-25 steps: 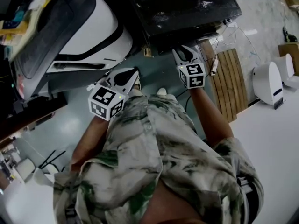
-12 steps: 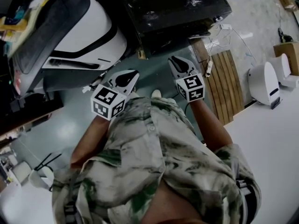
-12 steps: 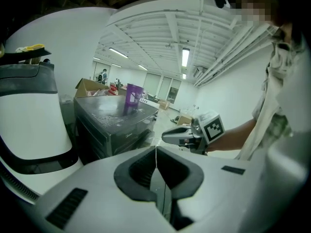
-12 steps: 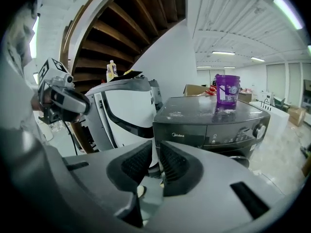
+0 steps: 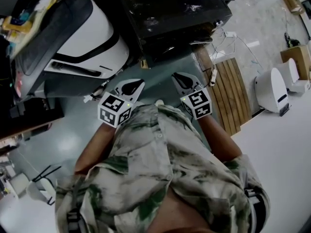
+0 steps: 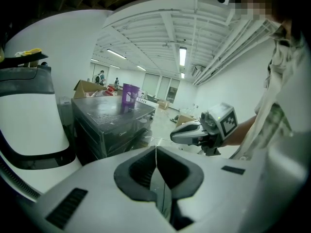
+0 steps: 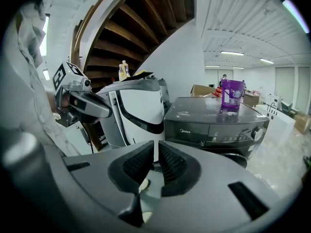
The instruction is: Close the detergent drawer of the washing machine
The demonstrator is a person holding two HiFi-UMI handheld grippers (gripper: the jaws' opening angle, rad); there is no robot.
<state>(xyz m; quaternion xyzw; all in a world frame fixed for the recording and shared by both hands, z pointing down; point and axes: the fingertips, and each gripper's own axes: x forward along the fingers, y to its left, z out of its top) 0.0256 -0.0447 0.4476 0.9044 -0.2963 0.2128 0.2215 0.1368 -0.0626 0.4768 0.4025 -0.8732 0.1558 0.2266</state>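
Big white hall, ribbed ceiling with strip lights, grey-green floor [image 5: 73, 130], no surface in play. The washing machine [image 7: 214, 125] is a dark front-loader standing on the floor ahead of us, beside a white appliance [image 7: 141, 110] with a black band. The detergent drawer [image 7: 194, 129] is the left part of its top front panel, by the logo, with the dial at the far end. From the right gripper view it looks flush with the panel, no lip sticking out, so we judge it already pushed in, though the seam is too faint to be sure. A purple cup [image 7: 232, 95] stands upright on the lid, well clear of the drawer.

The right tongs [image 7: 156, 144] have just been closing. They are now down to a narrow slit with nothing between the pads, and are apart from the machine. The left tongs [image 6: 155, 149] are pressed together, empty, also off the machine. Both are held side by side in front of the patterned shirt [image 5: 160, 164], angled down, which reads to us as hands parked off the panel. A wooden slat panel [image 5: 233, 91] lies right of the machine, not involved.
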